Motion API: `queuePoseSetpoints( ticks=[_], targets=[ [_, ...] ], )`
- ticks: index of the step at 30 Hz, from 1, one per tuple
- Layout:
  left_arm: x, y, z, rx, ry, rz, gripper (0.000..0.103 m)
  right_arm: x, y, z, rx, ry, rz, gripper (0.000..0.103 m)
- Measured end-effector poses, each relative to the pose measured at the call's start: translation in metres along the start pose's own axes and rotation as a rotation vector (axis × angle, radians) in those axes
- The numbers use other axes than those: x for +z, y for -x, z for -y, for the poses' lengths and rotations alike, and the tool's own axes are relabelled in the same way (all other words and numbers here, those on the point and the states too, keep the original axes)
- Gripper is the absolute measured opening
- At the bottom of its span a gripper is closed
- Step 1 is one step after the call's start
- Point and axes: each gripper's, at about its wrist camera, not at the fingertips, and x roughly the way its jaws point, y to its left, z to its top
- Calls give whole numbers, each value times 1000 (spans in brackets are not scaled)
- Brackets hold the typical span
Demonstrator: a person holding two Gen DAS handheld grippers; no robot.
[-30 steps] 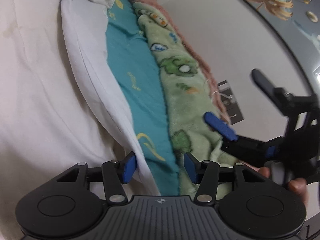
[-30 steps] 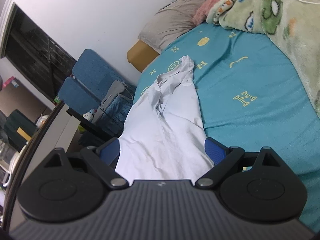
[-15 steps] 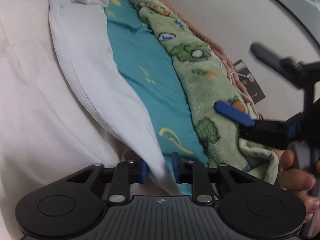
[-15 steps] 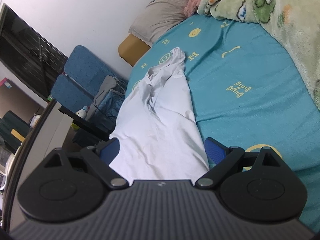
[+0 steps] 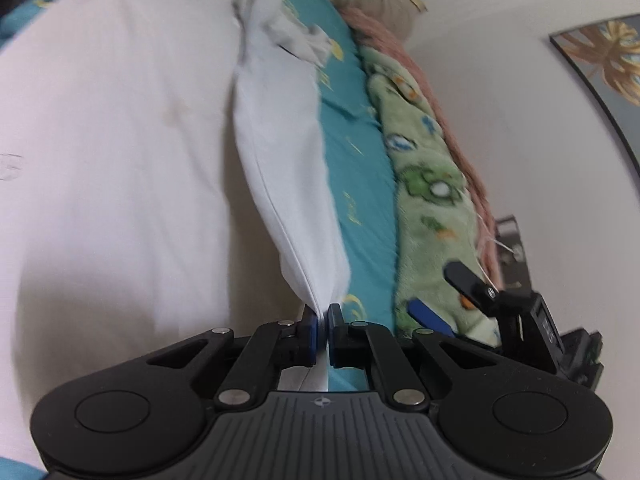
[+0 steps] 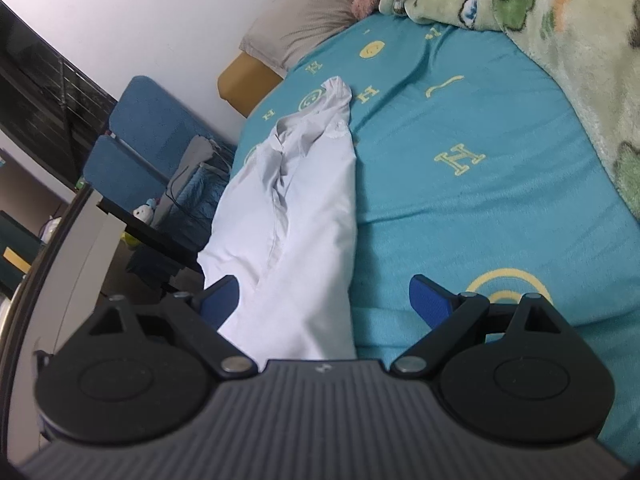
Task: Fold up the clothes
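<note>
My left claw [image 5: 323, 326] is clenched on the shirt [image 5: 280, 140] edge, lifting it to fold. My right claw [image 6: 326, 300] gapes, released, shirt lying between its fingers.

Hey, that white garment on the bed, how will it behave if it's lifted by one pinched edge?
Probably floppy: the white garment drapes in soft folds from the shut left gripper. Likely light, since a thin pinch holds it. Its crumpled far end may drag along the teal bedsheet.
</note>
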Motion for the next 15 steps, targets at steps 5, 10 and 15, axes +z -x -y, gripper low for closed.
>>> queuePoseSetpoints(
  ticks=[5, 10, 15],
  targets=[
    [-6, -11, -21, 59, 71, -36, 15, -3, -5, -2, 11, -2, -27, 93],
    [-28, -41, -17, 92, 16, -143, 29, -5, -8, -4, -4, 24, -38, 93],
    [-43, -51, 5, 1, -71, -174, 31, -4, -10, -4, -10, 21, -46, 93]
  ],
)
